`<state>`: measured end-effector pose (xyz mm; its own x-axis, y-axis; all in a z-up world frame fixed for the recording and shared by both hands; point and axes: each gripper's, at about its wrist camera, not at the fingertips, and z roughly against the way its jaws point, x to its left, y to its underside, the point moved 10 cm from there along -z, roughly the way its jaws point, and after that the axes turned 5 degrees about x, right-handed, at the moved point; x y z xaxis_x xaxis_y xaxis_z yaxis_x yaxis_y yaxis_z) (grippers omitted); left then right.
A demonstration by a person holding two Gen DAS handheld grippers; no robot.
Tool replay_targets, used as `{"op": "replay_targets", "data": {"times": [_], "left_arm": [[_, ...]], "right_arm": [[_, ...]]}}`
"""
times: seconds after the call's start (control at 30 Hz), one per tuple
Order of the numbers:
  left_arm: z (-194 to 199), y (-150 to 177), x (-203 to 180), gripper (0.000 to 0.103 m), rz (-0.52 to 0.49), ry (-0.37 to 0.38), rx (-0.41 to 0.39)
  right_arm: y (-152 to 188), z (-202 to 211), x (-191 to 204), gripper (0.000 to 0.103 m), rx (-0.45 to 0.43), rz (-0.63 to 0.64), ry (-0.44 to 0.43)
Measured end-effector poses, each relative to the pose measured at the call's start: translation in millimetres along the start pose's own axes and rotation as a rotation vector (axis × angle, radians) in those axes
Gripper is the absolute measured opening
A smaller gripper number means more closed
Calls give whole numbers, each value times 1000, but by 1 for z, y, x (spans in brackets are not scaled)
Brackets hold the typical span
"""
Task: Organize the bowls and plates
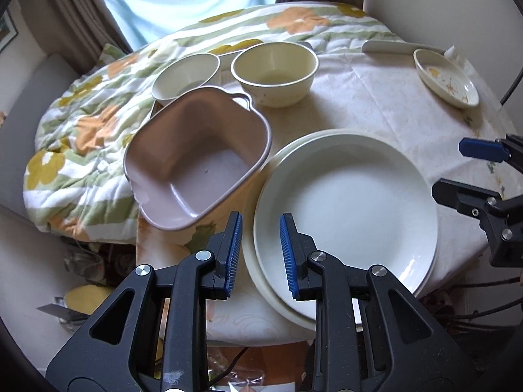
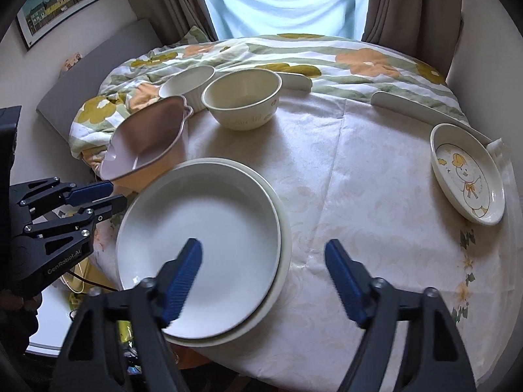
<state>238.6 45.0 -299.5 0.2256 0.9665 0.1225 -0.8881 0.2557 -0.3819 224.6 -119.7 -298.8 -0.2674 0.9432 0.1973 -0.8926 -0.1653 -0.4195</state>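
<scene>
Left wrist view: pink dish tilted at surface's left edge, two bowls behind. Left tongs nearly clenched, empty. White plates stacked at near edge. Right tongs released, empty. Duck plate at right edge, likely next.

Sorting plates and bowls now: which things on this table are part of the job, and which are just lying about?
Job:
- white plate stacked on a cream plate
- duck plate
- cream bowl
- white ribbed bowl
- pink square dish

Lying about:
- floral quilt
- tablecloth
- framed picture
</scene>
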Motion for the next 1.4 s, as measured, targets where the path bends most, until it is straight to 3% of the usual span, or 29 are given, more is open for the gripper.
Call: {"op": "replay_targets", "data": {"times": [0.17, 0.23, 0.27, 0.33, 0.4, 0.6, 0.7, 0.77, 0.97, 1.17, 1.23, 1.4], "left_arm": [[10, -9, -6, 22, 15, 77, -15], [13, -12, -9, 28, 12, 97, -23], [14, -15, -12, 35, 10, 110, -25], [17, -19, -17, 92, 7, 141, -36], [23, -27, -21, 102, 6, 155, -68], [23, -59, -62, 102, -84, 274, -63], [27, -86, -89, 102, -151, 319, -89], [32, -103, -106, 102, -187, 341, -110], [36, -159, -162, 102, -281, 417, -147], [-4, -208, -220, 102, -341, 485, -66], [-20, -220, -236, 102, -353, 523, -35], [-68, -248, -279, 101, -418, 535, 35]], "right_arm": [[0, 19, -1, 78, -42, -25, 6], [0, 24, -5, 78, -53, -40, 12], [0, 27, -7, 78, -61, -50, 18], [-1, 33, -11, 78, -74, -69, 25], [-1, 40, -18, 78, -89, -92, 37], [8, 68, -49, 78, -143, -195, 110], [16, 83, -70, 81, -170, -270, 138], [20, 95, -87, 89, -195, -323, 153], [12, 120, -140, 89, -258, -451, 205], [8, 115, -196, 89, -250, -597, 252], [8, 106, -214, 89, -249, -663, 236], [9, 70, -262, 89, -222, -820, 161]]}}
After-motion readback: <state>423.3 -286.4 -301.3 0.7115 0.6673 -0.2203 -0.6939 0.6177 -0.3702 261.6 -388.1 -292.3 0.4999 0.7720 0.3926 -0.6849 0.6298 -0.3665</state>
